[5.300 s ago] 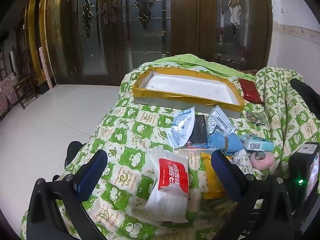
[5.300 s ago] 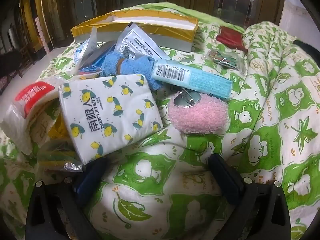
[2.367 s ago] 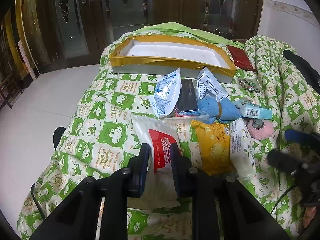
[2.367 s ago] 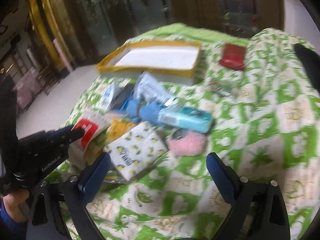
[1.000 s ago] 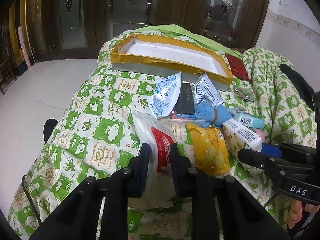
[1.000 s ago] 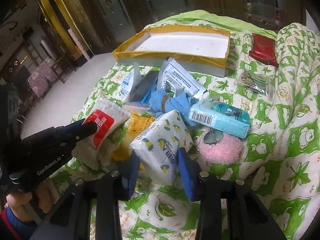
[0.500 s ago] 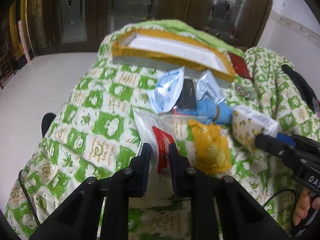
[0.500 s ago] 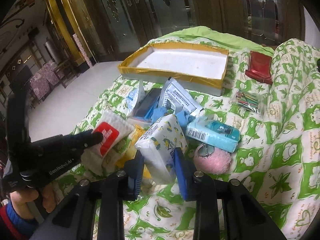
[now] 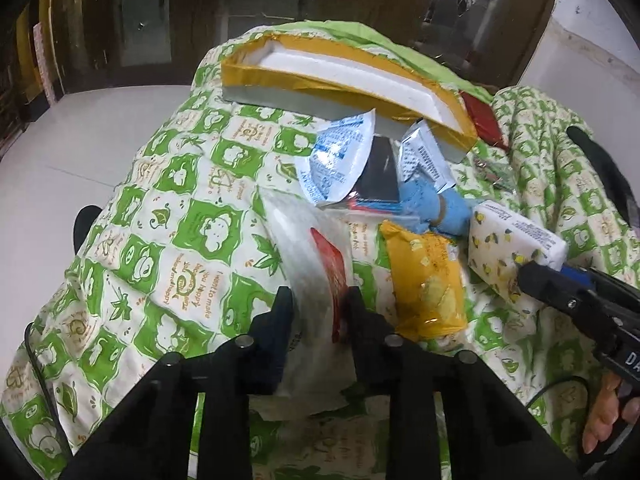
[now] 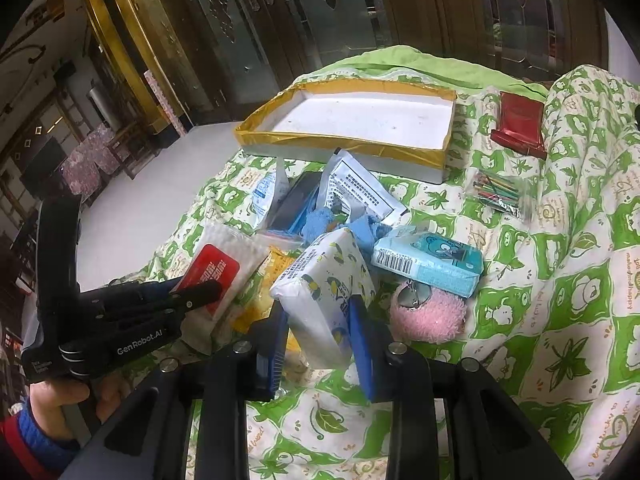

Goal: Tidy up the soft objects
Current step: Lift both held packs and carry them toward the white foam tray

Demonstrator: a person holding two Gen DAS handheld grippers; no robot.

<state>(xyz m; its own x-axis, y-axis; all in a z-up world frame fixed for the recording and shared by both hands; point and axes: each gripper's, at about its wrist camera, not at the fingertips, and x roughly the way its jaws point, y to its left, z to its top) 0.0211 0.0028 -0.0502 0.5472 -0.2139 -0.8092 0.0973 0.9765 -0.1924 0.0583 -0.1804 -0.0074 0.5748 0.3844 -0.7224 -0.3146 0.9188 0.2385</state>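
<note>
My left gripper [image 9: 318,300] is shut on a white plastic pack with a red label [image 9: 316,264], lifted a little off the green quilt; it also shows in the right wrist view [image 10: 212,270]. My right gripper [image 10: 320,312] is shut on a white tissue pack with lemon print [image 10: 326,280], held above the quilt; the pack also shows in the left wrist view [image 9: 516,244]. A white foam tray with yellow tape rim [image 10: 344,144] lies at the far end of the bed, empty.
On the quilt lie a yellow snack bag [image 9: 424,272], a blue cloth [image 9: 436,204], a blue-white pouch [image 9: 336,160], a teal tissue pack [image 10: 428,264], a pink fluffy keyring [image 10: 430,316], a red packet [image 10: 520,124] and coloured sticks [image 10: 498,194].
Both grippers closed on their packs and raised them. Over the last second both packs have moved up and toward the tray.
</note>
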